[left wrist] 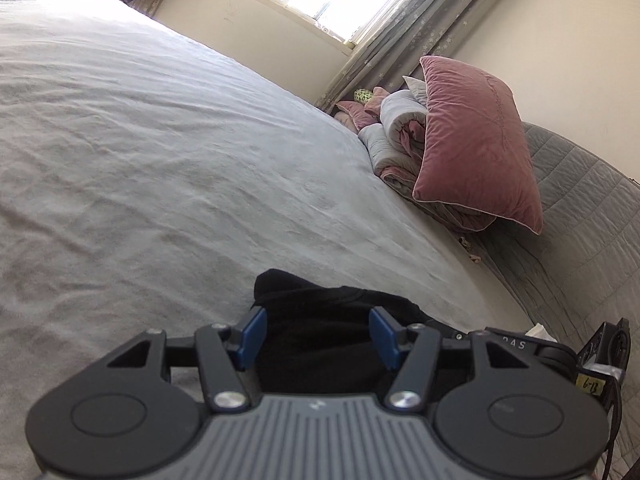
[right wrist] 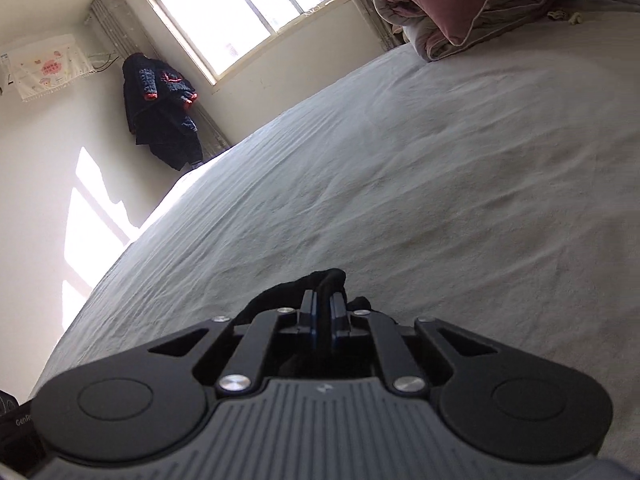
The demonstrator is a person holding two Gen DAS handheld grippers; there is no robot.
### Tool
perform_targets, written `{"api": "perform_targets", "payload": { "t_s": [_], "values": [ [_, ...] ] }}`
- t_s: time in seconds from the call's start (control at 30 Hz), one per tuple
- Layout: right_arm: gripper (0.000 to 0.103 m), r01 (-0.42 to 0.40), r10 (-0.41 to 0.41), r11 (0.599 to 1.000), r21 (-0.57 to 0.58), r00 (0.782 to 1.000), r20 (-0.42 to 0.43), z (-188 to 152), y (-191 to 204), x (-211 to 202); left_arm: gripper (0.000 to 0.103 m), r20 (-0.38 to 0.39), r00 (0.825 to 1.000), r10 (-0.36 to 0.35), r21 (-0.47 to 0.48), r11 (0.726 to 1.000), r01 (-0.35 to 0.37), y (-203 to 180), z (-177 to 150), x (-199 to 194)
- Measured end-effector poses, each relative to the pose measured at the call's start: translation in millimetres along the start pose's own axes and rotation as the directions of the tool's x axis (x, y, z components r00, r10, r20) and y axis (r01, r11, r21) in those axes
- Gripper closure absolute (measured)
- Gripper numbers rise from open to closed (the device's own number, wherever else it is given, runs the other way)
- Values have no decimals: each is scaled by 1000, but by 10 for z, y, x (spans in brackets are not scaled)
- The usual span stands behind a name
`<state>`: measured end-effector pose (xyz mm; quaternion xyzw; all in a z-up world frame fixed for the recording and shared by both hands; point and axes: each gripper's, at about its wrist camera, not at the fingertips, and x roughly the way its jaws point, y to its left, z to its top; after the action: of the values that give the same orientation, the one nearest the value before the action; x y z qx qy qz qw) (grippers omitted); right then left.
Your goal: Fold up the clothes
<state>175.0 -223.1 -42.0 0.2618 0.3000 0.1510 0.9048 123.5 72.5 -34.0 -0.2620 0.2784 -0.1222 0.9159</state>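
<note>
A black garment (left wrist: 316, 320) lies bunched on the grey bed sheet (left wrist: 160, 160), low in the left wrist view. My left gripper (left wrist: 318, 330) is open, its blue pads (left wrist: 252, 336) spread apart on either side of the cloth. In the right wrist view my right gripper (right wrist: 323, 312) is shut on a fold of the black garment (right wrist: 320, 278), which loops up over the closed fingertips. Most of the garment is hidden under both grippers.
A pink pillow (left wrist: 480, 140) leans on rolled quilts (left wrist: 400, 136) at the bed's right side, by a grey quilted mat (left wrist: 580, 208). A window (right wrist: 236, 8) and a dark hanging coat (right wrist: 160, 112) are on the far wall. The other gripper's body (left wrist: 580, 352) shows at lower right.
</note>
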Motion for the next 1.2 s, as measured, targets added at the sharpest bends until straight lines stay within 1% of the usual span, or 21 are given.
{"api": "perform_targets", "payload": {
  "t_s": [0.03, 0.07, 0.17, 0.27, 0.3, 0.33, 0.37, 0.4, 0.47, 0.53, 0.63, 0.73, 0.77, 0.8, 0.83, 0.87, 1.0, 1.07, 1.1, 1.17, 1.2],
  "values": [
    [93, 6, -6, 1000, 12, 1000, 1, 4, -23, 4, 45, -2, 1000, 8, 10, 1000, -8, -7, -4, 25],
    [85, 12, -12, 1000, 24, 1000, 2, 8, -45, 9, 45, -3, 1000, 17, 18, 1000, -17, -14, 0, 45],
    [84, -1, 0, 999, 36, 1000, 29, 39, -59, -46, 45, 6, 999, 41, 36, 999, -41, -38, 20, 56],
    [84, -23, 22, 1000, 11, 999, 27, 69, -31, -100, 45, -1, 1000, -15, 66, 998, 15, -121, -26, 17],
    [81, -30, 29, 1000, 8, 999, 15, 70, -32, -108, 45, -9, 999, -36, 84, 996, 37, -160, -56, 6],
    [77, -36, 36, 999, 11, 999, 6, 74, -36, -115, 45, -20, 998, -63, 113, 991, 65, -215, -102, -5],
    [66, -43, 43, 999, 15, 999, -4, 79, -40, -123, 45, -30, 996, -85, 144, 986, 88, -270, -153, -13],
    [59, -50, 50, 999, 19, 999, -13, 87, -46, -133, 45, -38, 994, -104, 174, 979, 109, -323, -202, -24],
    [59, -65, 66, 998, 27, 997, -32, 104, -58, -154, 45, -54, 986, -161, 239, 956, 169, -424, -312, -51],
    [59, -83, 85, 996, 36, 995, -48, 125, -74, -180, 44, -76, 979, -190, 307, 930, 204, -539, -403, -55],
    [59, -121, 125, 991, 59, 988, -88, 137, -121, -212, 40, -107, 975, -193, 419, 881, 220, -705, -518, -23],
    [59, -141, 151, 987, 79, 979, -139, 111, -150, -173, 40, -114, 977, -182, 498, 840, 214, -859, -586, 52],
    [59, -138, 148, 987, 76, 977, -153, 98, -147, -150, 44, -106, 981, -165, 515, 834, 196, -903, -601, 82],
    [67, -129, 138, 990, 62, 977, -163, 82, -128, -129, 52, -97, 984, -148, 532, 828, 177, -946, -616, 112],
    [77, -129, 135, 990, 50, 978, -161, 72, -104, -129, 77, -89, 987, -132, 548, 821, 160, -988, -631, 141],
    [89, -128, 133, 991, 38, 978, -158, 61, -80, -130, 92, -104, 985, -141, 544, 821, 175, -981, -626, 136],
    [90, -156, 155, 988, 5, 980, -121, 96, -39, -264, 92, -161, 971, -177, 524, 819, 236, -954, -608, 118],
    [89, -147, 142, 988, -39, 982, -125, 112, -16, -323, 92, -189, 963, -195, 512, 817, 266, -941, -598, 109],
    [87, -125, 112, 989, -78, 982, -152, 95, 11, -308, 88, -202, 958, -204, 506, 815, 280, -934, -594, 104],
    [84, -66, 35, 986, -156, 980, -194, 42, 61, -248, 70, -230, 948, -221, 494, 813, 310, -921, -584, 95],
    [83, -43, 8, 984, -175, 980, -200, 20, 79, -219, 67, -243, 942, -230, 487, 811, 324, -914, -580, 91]
  ]
}}
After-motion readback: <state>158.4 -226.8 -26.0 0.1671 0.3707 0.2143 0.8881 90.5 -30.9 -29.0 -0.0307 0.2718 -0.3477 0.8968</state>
